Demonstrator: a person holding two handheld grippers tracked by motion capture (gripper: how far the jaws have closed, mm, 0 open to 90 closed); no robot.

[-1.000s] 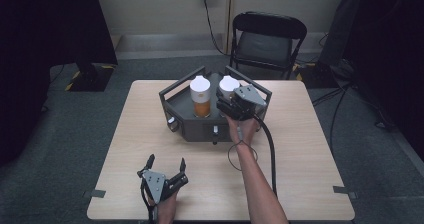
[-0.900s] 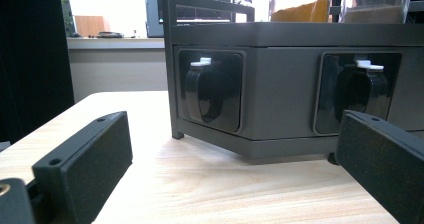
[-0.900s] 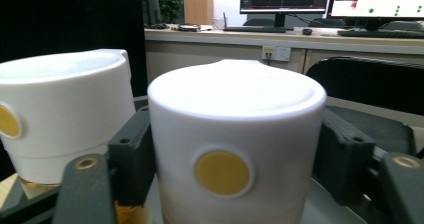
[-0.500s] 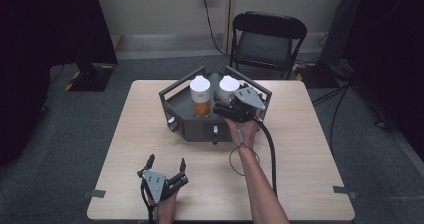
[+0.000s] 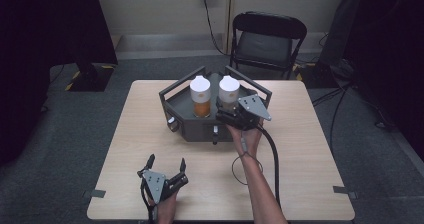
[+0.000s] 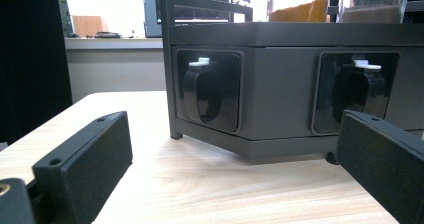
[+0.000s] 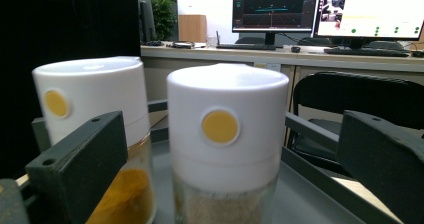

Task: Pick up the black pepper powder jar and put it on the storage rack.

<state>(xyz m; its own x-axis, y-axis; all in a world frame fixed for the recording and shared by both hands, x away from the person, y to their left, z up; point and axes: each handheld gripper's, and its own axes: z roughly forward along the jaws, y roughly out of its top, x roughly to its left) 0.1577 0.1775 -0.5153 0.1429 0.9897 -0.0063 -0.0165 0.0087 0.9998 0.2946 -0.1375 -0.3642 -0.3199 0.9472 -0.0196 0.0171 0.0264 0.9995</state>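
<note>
Meanwhile, right gripper (image 5: 231, 113) at the dark tray (image 5: 175, 104), jaws just opened wide around the white-capped jar (image 7: 227, 149), not pressing; left gripper (image 5: 166, 165) released, resting on the table (image 5: 310, 149).

The right gripper (image 5: 231, 115) has been drawn slightly back from the right-hand jar (image 5: 229, 90) toward the front wall of the dark tray (image 5: 200, 130). Its jaws have just been opened; in the right gripper view that jar (image 7: 227, 134) is seen between them, untouched.
</note>
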